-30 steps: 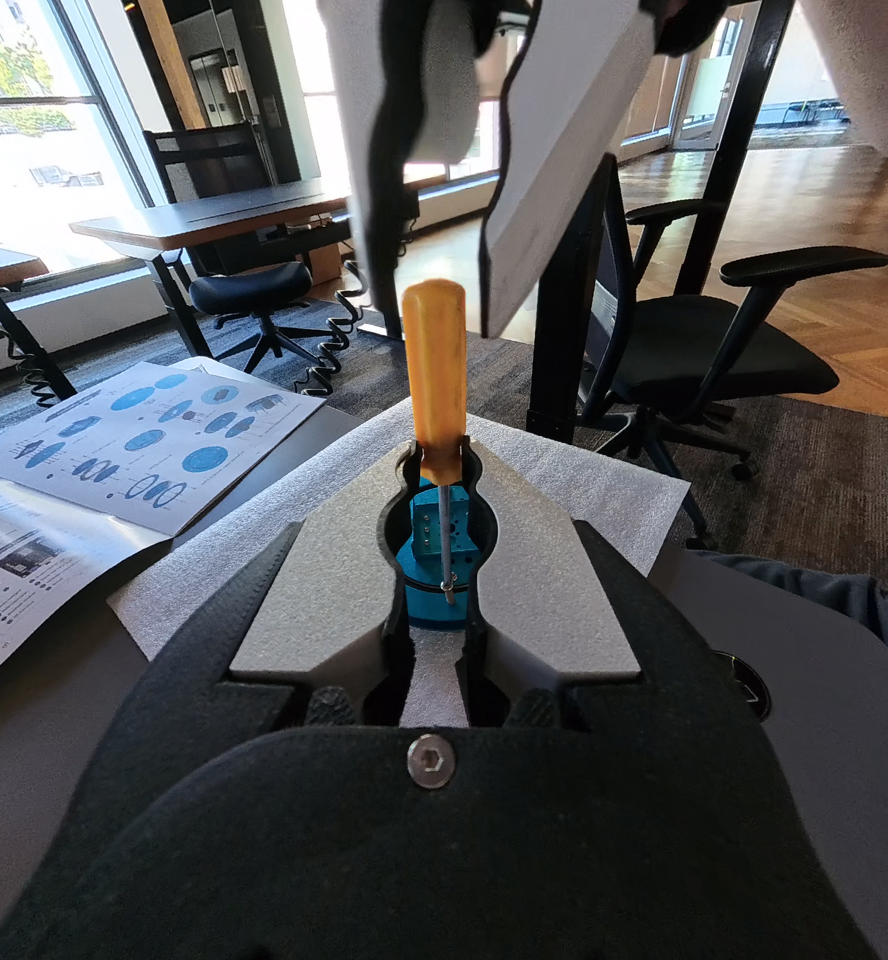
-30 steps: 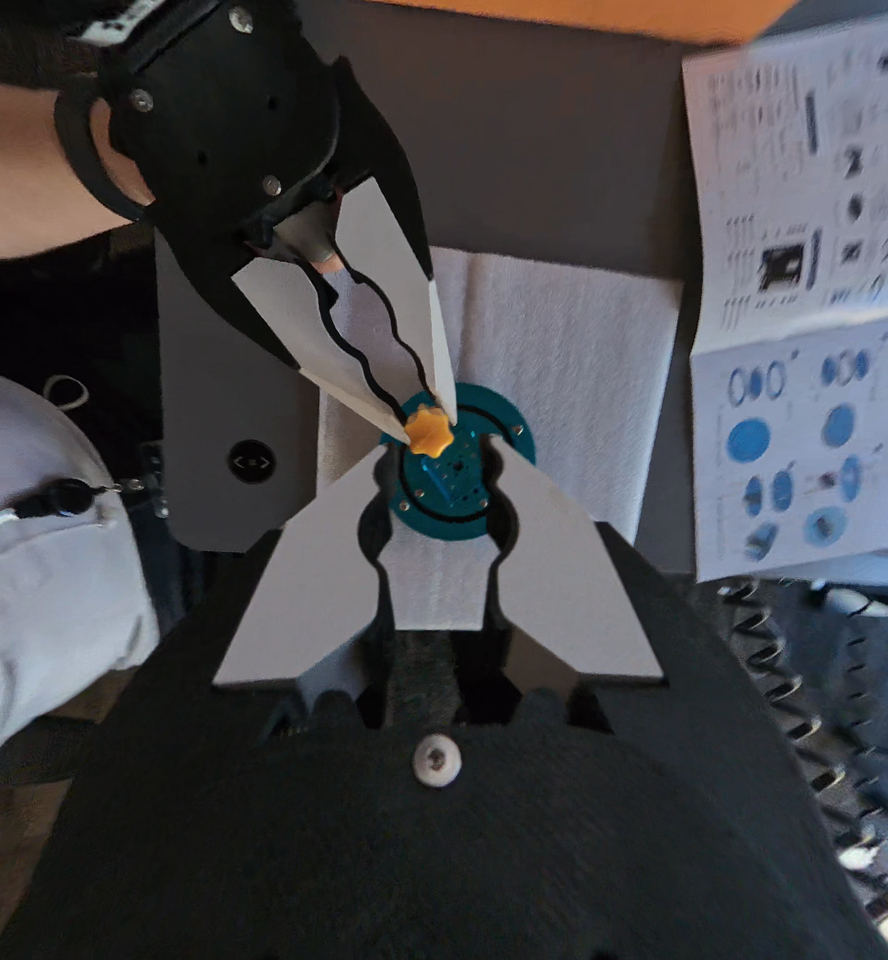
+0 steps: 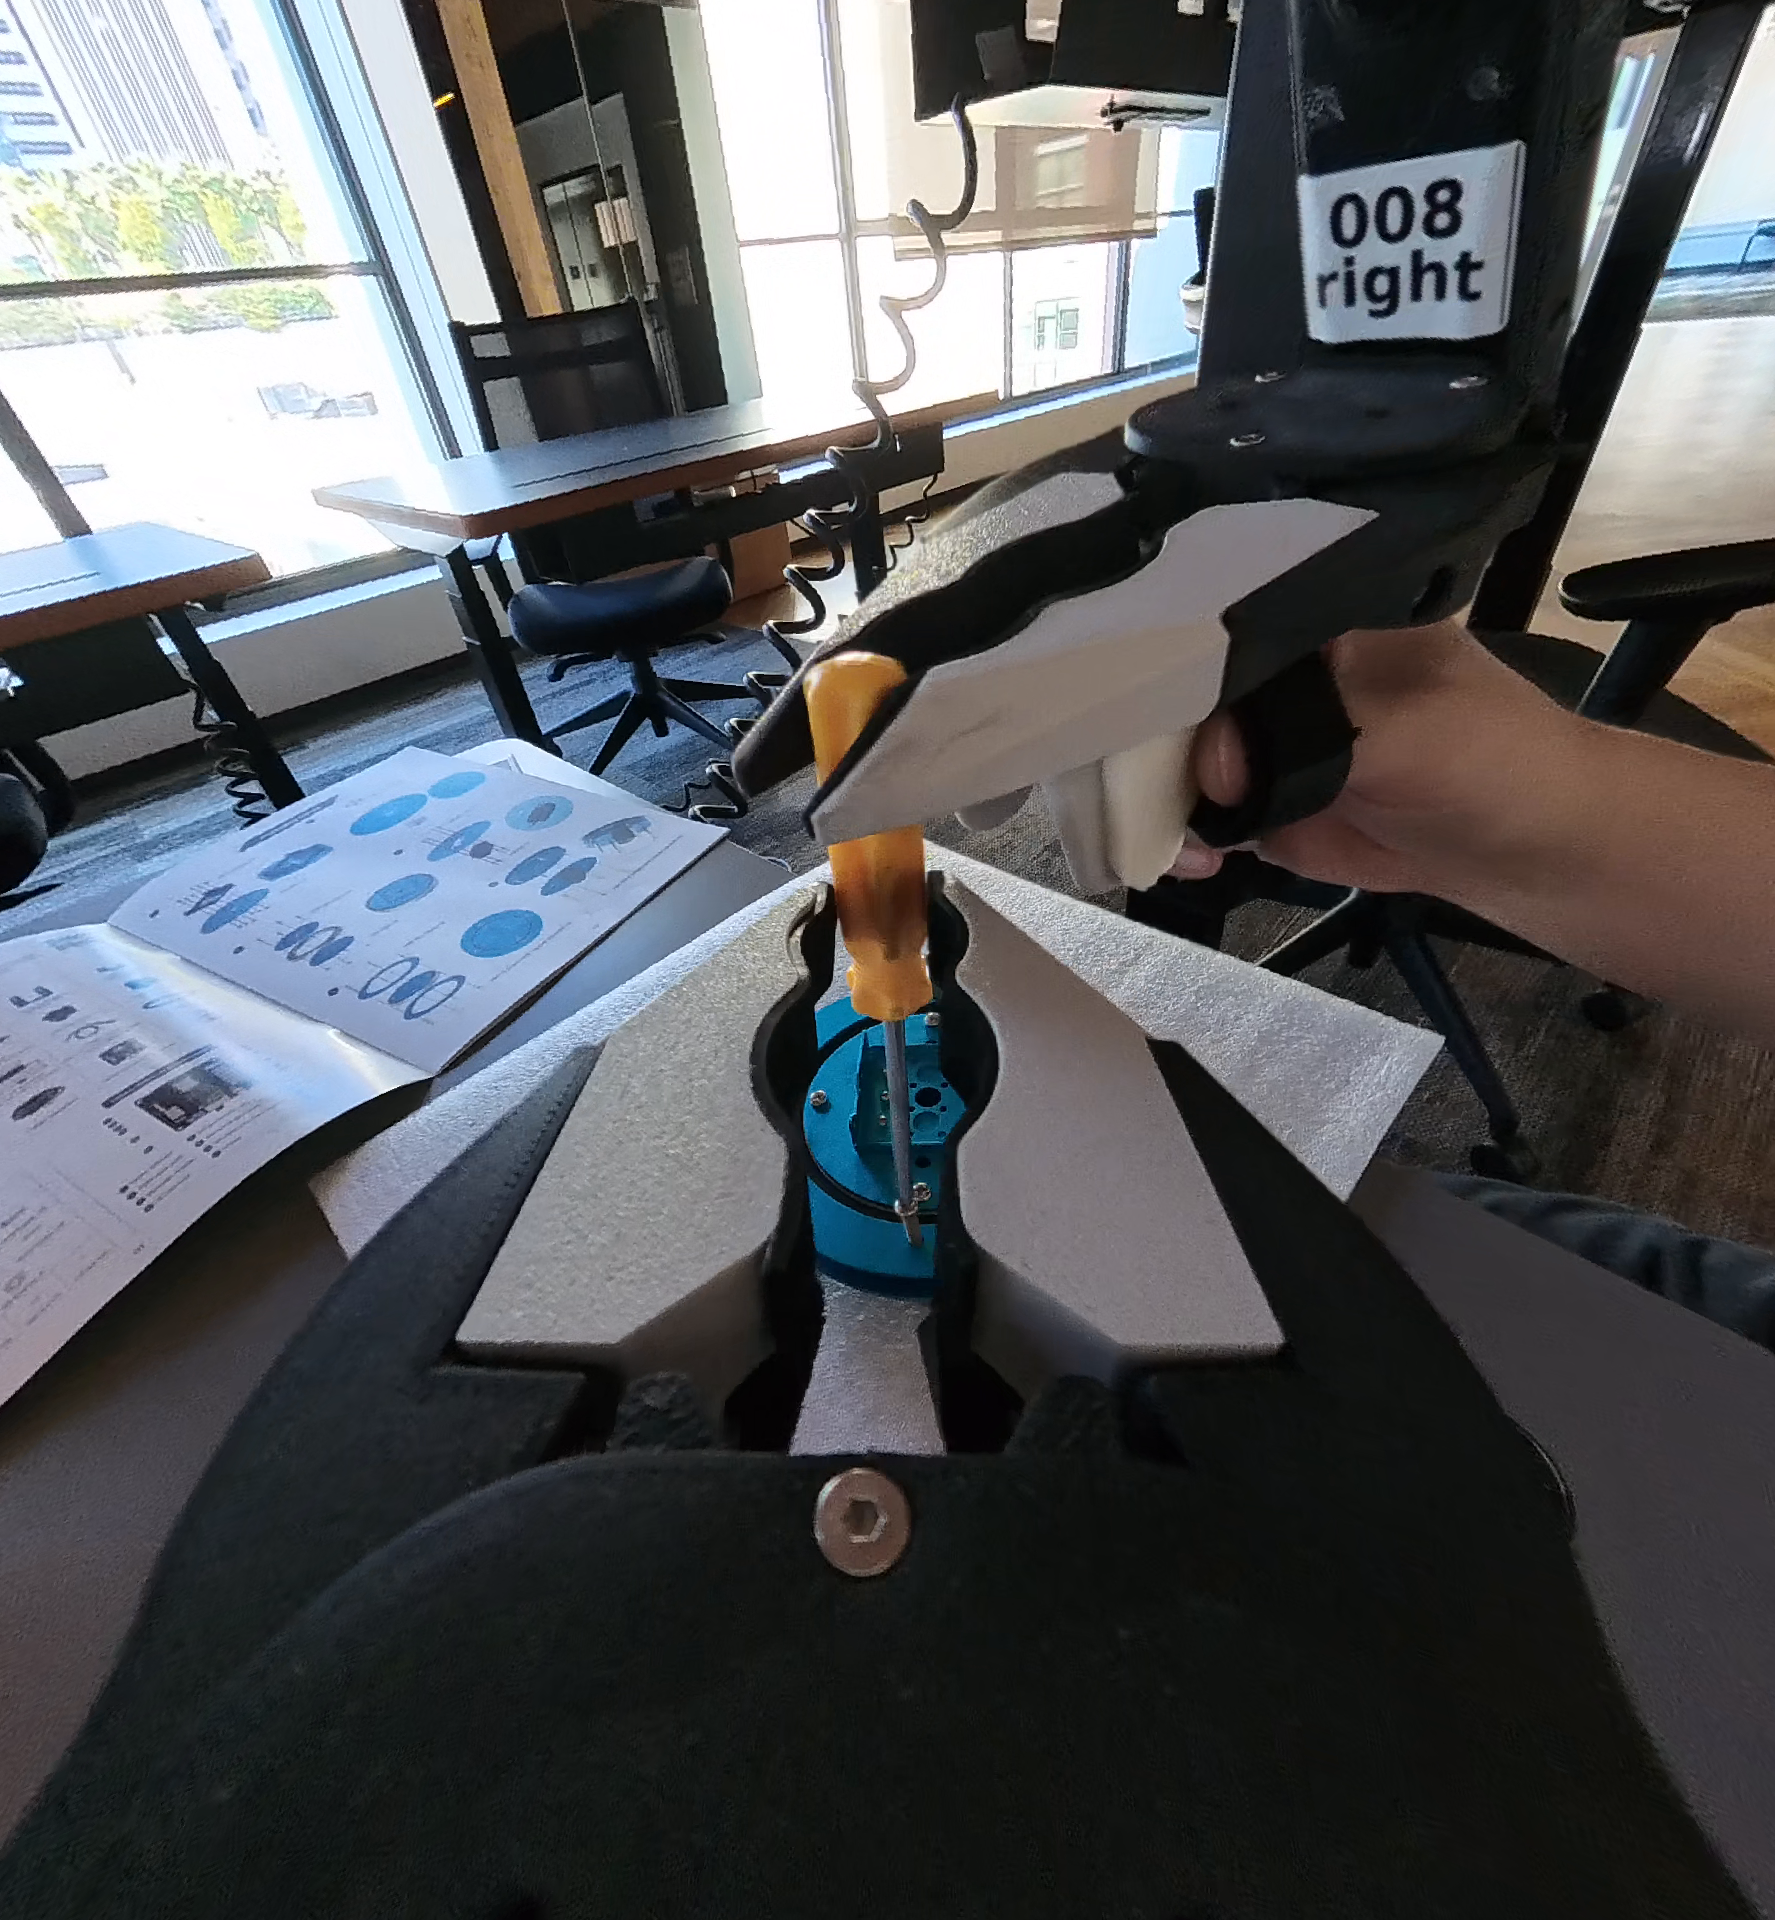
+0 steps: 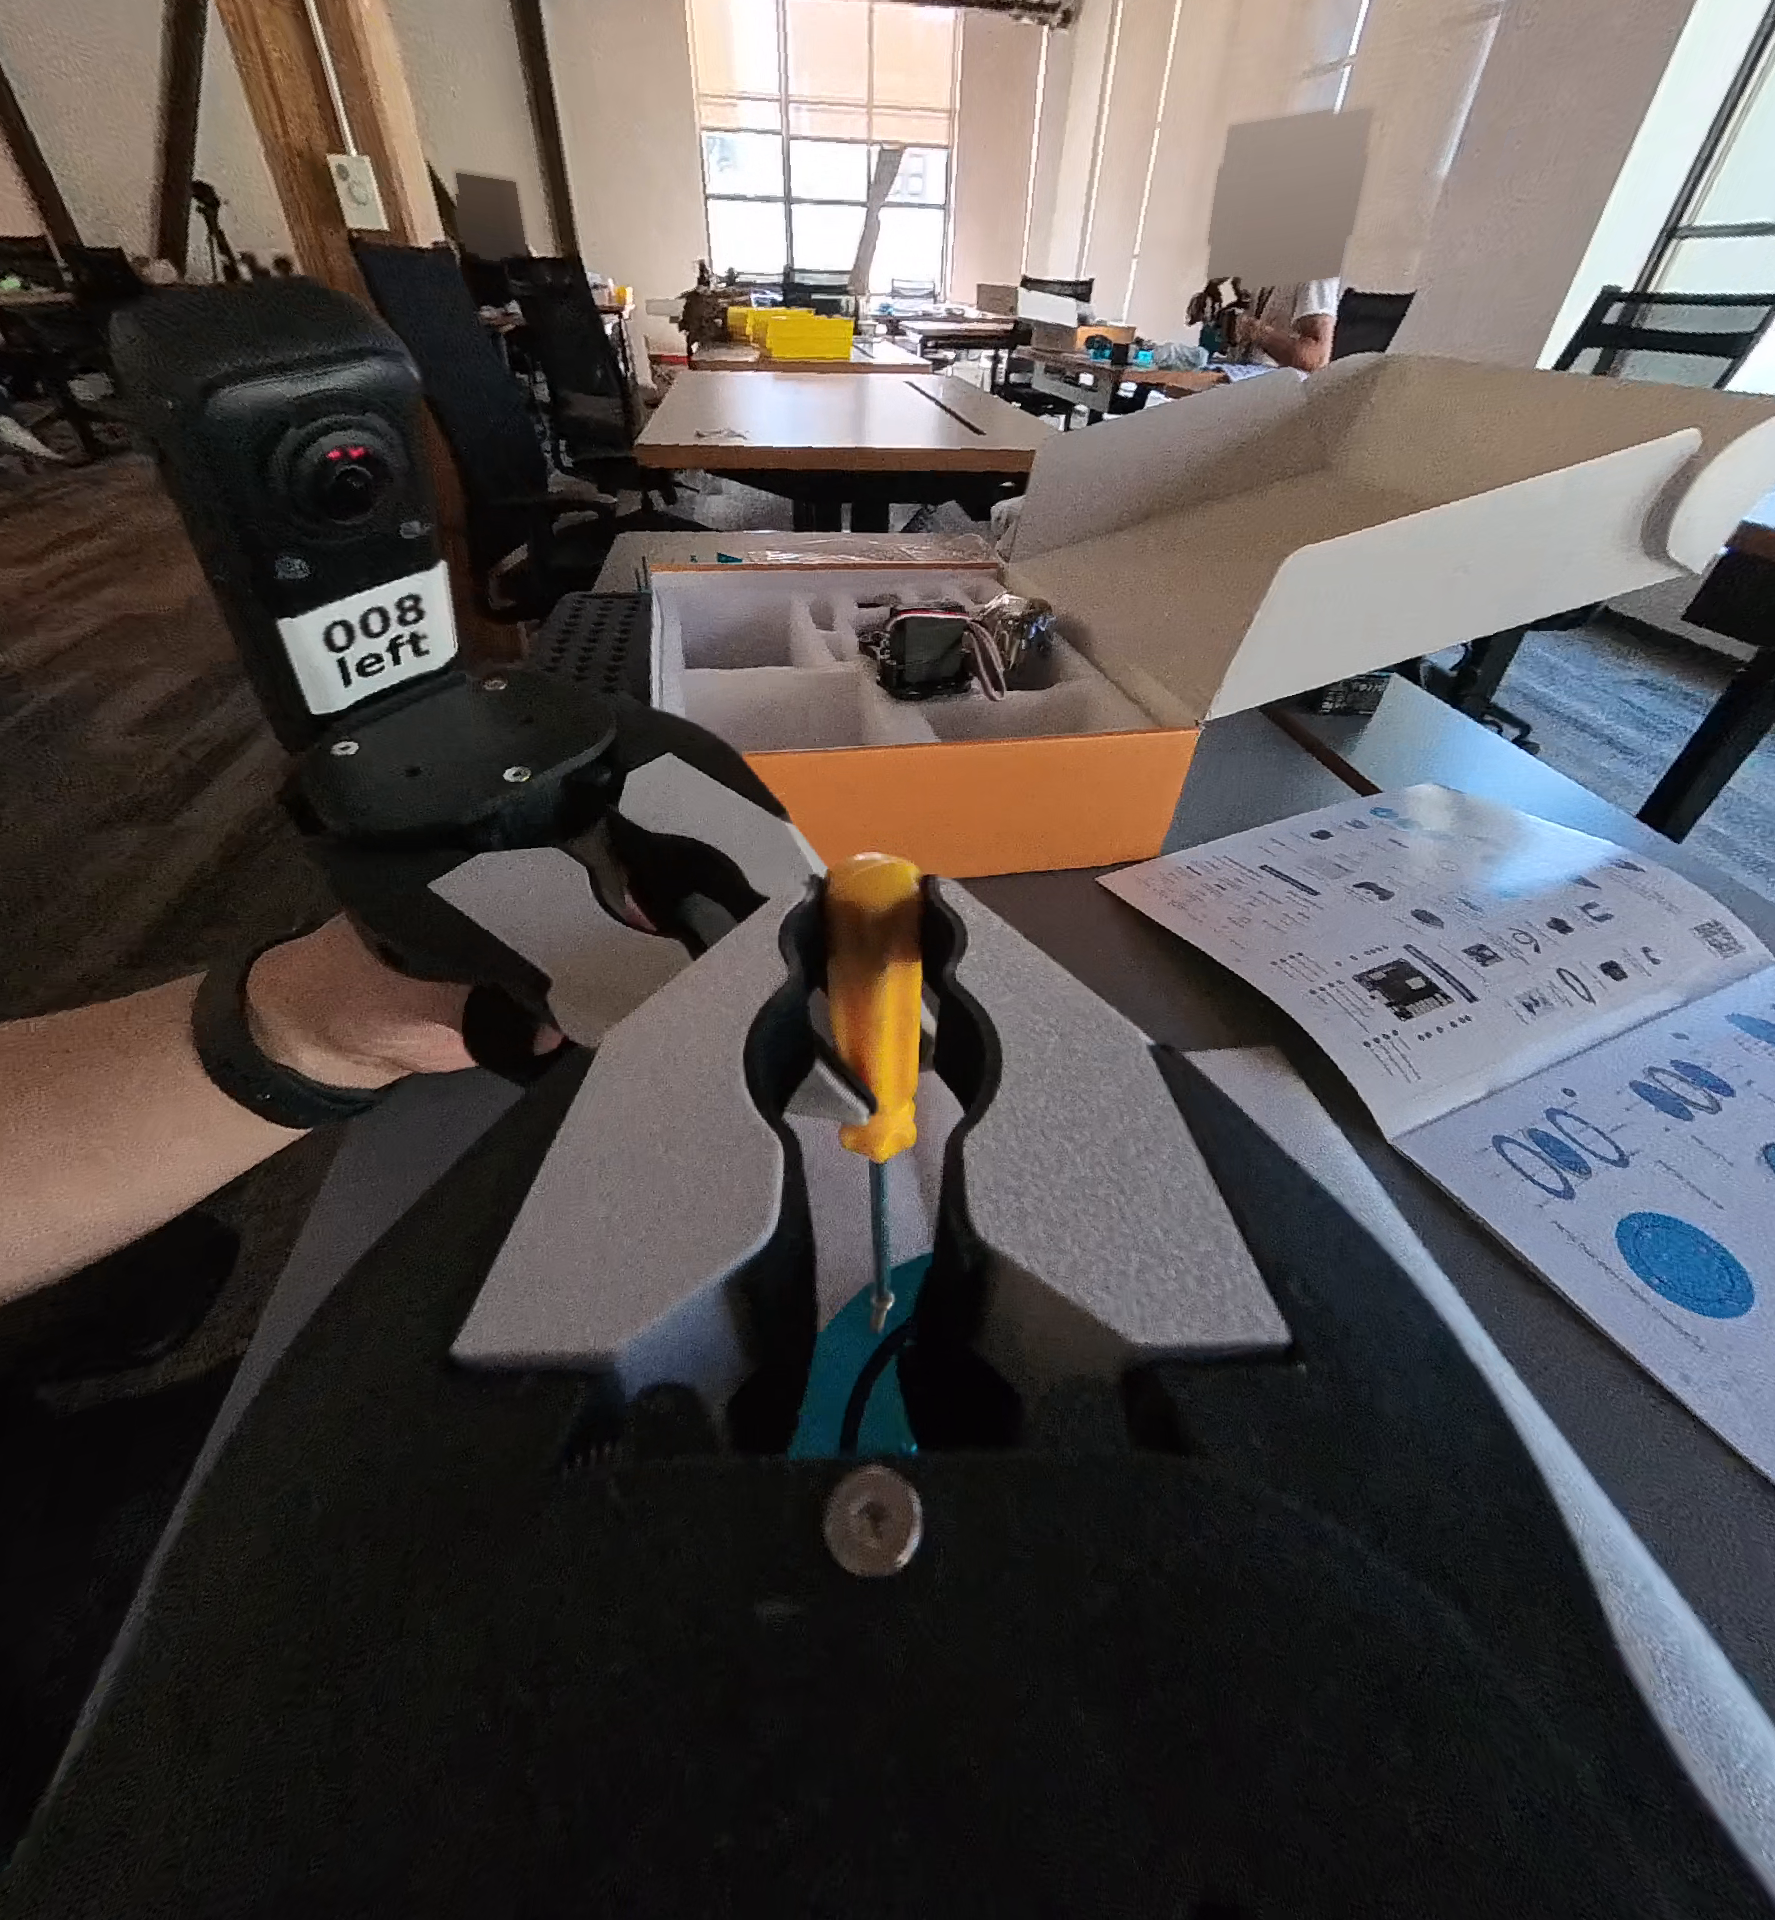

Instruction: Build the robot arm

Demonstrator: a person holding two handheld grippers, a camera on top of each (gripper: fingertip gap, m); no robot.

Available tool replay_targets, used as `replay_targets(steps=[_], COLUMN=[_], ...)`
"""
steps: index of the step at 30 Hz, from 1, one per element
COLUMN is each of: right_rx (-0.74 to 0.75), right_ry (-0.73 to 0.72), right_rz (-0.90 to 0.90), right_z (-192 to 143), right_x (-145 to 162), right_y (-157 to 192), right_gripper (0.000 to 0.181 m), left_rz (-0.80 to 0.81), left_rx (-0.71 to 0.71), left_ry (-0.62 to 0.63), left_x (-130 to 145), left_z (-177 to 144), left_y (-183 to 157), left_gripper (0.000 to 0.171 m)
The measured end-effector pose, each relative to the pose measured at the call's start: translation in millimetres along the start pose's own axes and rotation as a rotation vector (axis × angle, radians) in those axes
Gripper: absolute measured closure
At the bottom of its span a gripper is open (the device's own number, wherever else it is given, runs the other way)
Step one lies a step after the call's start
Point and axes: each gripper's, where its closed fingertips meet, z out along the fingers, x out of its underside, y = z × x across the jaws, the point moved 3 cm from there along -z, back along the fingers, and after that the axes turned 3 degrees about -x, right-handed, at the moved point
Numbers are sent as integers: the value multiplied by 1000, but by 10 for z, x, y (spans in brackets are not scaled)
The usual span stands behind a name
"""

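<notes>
While the left tool [image 3: 878, 935] clamps a blue part [image 3: 867, 1174] on white foam [image 3: 1226, 997], the right tool [image 4: 872, 914] grips a screwdriver [image 4: 867, 997].

An open-plan office turned workshop: rows of wooden desks [image 4: 841, 421] with black swivel chairs [image 3: 623, 623], tall windows [image 3: 135, 260], carpet and wood flooring, yellow parts bins [image 4: 795, 332], and an orange kit box [image 4: 966, 769] on the bench.

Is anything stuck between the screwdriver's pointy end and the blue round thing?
No, nothing visible. The yellow-handled screwdriver, clamped in the right gripper, has its tip right on a small screw at the blue round part's top edge. The left gripper closes on that part's sides, not under the tip.
</notes>
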Motion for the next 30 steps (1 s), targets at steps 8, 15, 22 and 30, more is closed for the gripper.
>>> replay_targets(steps=[8, 15, 22, 30], right_rx=[-250, 25, -65, 46], right_ry=[-11, -31, -21, 49], right_rz=[102, 45, 48, -1], right_z=[5, -3, -15, 10], right_x=[-7, -6, -19, 22], right_y=[27, -17, 8, -17], right_gripper=[162, 163, 142, 166], left_rz=[8, 3, 11, 17], left_rx=[144, 29, 151, 62], left_ry=[4, 35, 41, 51], left_x=[-1, 17, 22, 9], left_z=[12, 55, 41, 46], left_y=[-27, 3, -65, -12], left_gripper=[157, 150, 156, 144])
